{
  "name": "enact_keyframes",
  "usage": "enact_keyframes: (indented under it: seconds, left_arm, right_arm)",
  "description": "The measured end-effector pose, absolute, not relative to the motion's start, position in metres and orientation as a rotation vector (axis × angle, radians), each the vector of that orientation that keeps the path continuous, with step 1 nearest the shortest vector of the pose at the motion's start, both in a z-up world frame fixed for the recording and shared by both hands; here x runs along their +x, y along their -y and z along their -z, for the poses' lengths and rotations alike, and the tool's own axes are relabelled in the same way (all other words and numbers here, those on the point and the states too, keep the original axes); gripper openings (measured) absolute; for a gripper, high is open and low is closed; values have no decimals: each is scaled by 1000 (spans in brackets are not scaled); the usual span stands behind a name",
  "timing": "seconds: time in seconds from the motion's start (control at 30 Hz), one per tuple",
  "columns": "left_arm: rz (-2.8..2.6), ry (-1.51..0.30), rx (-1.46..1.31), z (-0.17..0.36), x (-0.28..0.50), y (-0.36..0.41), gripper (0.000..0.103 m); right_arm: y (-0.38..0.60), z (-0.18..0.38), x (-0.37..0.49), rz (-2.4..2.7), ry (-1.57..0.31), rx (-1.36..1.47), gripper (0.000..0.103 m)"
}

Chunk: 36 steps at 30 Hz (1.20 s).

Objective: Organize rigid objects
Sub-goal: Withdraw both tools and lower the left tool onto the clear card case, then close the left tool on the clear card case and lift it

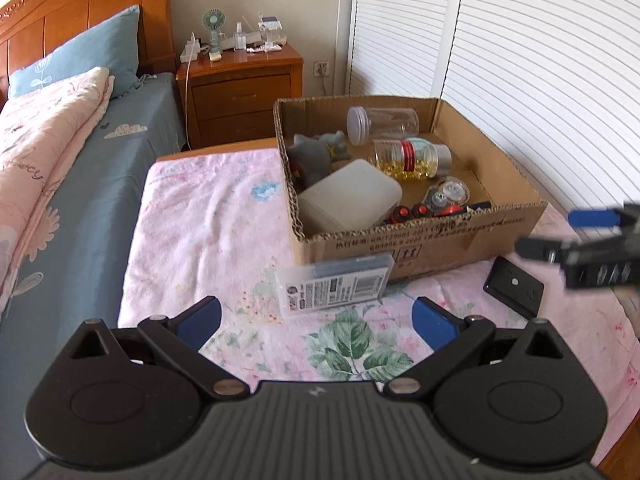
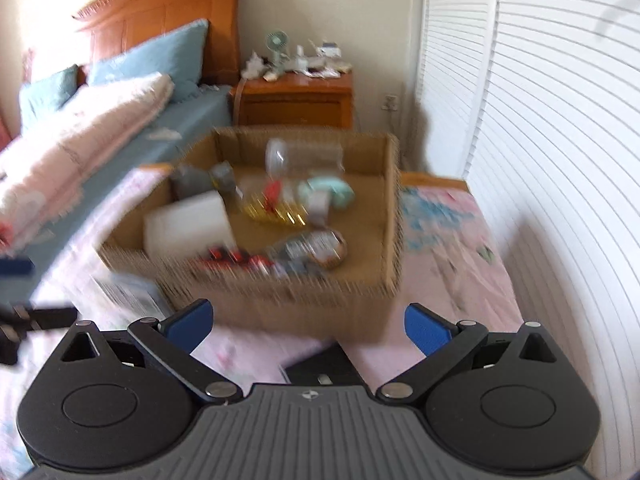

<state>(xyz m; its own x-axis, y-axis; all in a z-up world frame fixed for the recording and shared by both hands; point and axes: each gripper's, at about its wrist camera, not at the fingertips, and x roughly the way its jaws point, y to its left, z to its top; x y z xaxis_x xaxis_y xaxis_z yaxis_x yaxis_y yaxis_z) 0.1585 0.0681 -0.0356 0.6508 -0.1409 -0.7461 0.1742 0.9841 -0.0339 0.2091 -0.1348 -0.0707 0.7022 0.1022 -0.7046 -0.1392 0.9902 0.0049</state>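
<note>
While the left gripper (image 1: 318, 320) hangs over the floral cloth (image 1: 208, 216) with its blue pads spread wide and nothing between them, a clear flat case (image 1: 334, 285) with a barcode label lies on the cloth just ahead of it at 12 o'clock, apart from both pads. Directly beyond the case, also at 12 o'clock, stands the open cardboard box (image 1: 424, 240), and the case's far edge sits against or just beside the box's front wall. Inside the box are a clear jar (image 1: 382, 125) on its side, a bottle of yellow capsules (image 1: 412, 158), a white container (image 1: 348, 196) and a grey toy (image 1: 316, 152). A black flat piece (image 1: 514, 286) lies on the cloth at 2 o'clock from the left gripper, near the box's front corner.

The right gripper (image 2: 308, 326) is likewise spread and empty. Its view is motion-blurred; the box lies at 12 o'clock from it, and the black piece (image 2: 324, 368) shows just below and between its pads, though contact cannot be told.
</note>
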Motion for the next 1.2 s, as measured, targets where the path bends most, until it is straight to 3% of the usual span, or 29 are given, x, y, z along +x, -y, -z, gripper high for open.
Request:
enact_keyframes:
  seconds: [0.37, 0.7, 0.8, 1.2]
  left_arm:
    - [173, -854, 49, 58, 188, -47, 101]
    - [130, -855, 69, 88, 208, -32, 100]
    - [119, -847, 49, 90, 209, -35, 90]
    - [216, -871, 94, 88, 172, -36, 90]
  right_arm:
    - [140, 127, 207, -90, -861, -37, 103]
    - [143, 136, 209, -99, -857, -69, 103]
    - [143, 137, 210, -107, -847, -71, 103]
    - [129, 136, 202, -206, -853, -112, 103]
